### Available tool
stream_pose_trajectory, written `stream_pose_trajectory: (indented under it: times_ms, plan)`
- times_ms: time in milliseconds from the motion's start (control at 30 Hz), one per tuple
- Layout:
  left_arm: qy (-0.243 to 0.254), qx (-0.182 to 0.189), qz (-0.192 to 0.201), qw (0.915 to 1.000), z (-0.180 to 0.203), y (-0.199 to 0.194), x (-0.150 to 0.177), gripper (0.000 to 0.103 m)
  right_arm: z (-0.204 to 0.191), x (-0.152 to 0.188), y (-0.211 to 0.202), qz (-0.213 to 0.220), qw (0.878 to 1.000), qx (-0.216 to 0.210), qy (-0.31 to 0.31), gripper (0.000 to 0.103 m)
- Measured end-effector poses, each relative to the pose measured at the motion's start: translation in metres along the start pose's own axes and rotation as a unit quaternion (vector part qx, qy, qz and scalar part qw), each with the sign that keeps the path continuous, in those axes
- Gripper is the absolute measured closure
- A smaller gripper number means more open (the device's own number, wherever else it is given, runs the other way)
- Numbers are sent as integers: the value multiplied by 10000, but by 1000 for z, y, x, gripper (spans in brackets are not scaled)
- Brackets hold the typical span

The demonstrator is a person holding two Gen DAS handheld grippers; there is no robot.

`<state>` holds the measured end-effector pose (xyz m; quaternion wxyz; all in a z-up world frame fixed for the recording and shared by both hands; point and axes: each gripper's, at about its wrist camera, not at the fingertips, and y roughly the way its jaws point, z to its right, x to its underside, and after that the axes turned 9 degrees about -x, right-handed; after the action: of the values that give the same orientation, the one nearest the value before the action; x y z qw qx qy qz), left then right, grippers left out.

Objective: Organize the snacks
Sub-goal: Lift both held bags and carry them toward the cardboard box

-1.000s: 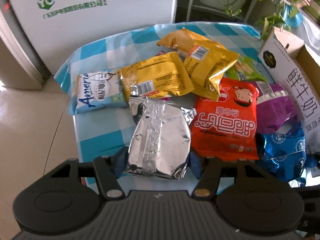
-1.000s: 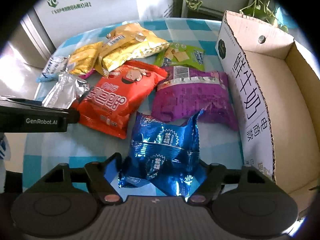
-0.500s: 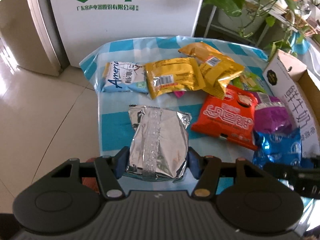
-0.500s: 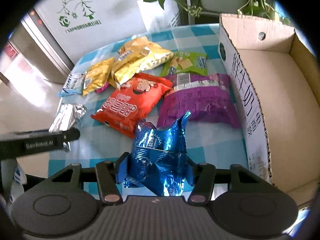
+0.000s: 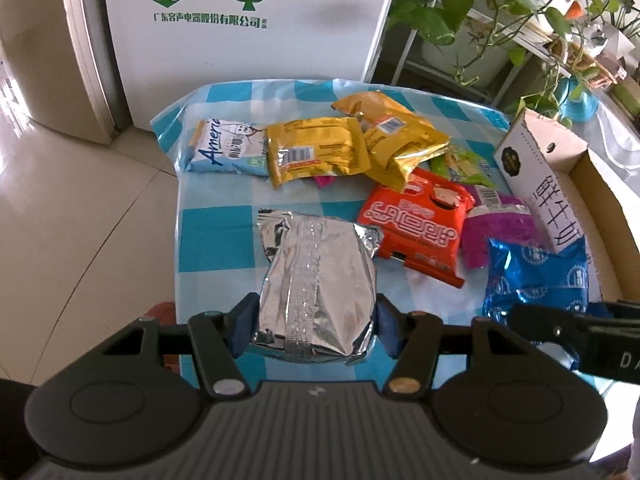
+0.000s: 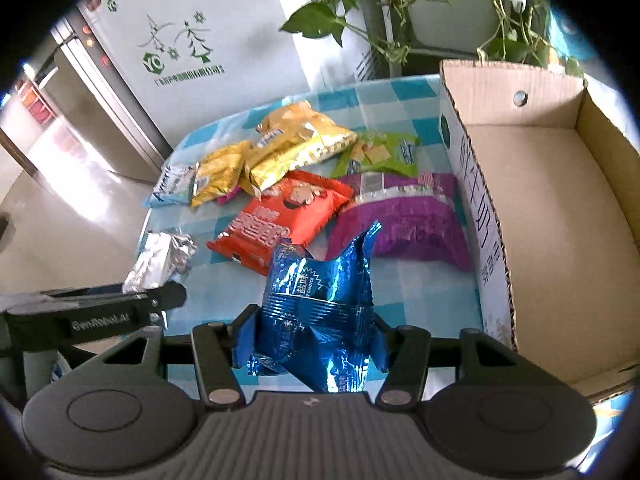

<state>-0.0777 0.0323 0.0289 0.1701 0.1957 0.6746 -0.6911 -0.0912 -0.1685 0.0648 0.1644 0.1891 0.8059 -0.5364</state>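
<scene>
My left gripper (image 5: 314, 330) is shut on a silver foil snack bag (image 5: 316, 284) and holds it above the near left part of the table. My right gripper (image 6: 312, 340) is shut on a blue foil snack bag (image 6: 318, 304), lifted off the table beside the open cardboard box (image 6: 552, 216). On the blue-and-white checked tablecloth (image 5: 216, 240) lie a red bag (image 5: 416, 224), a purple bag (image 6: 400, 220), two yellow bags (image 5: 316, 152), a green bag (image 6: 380, 152) and a white "Ameri" bag (image 5: 224, 148). The blue bag also shows in the left wrist view (image 5: 536, 276).
The cardboard box stands along the table's right side, its inside bare. A white appliance carton (image 5: 248, 20) stands behind the table. Potted plants on a rack (image 5: 500, 12) are at the back right. Tiled floor (image 5: 72, 208) lies to the left.
Both grippers have lifted their bags and drawn back from the table. The silver bag has come away from the pile. The blue bag now hangs upright off the cloth.
</scene>
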Motion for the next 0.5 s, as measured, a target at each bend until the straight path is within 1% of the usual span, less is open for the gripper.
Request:
stream_pose_trajectory:
  times_ms: [333,500]
  plan:
    - [-87,-220,219,9995,14,-18,2,43,-6,-5,-8,168,9997,18,-156,42]
    - [-112,-204,322,9992,22,-27,-3,43,-7,-9,-16,315,9993,-67,-181,42]
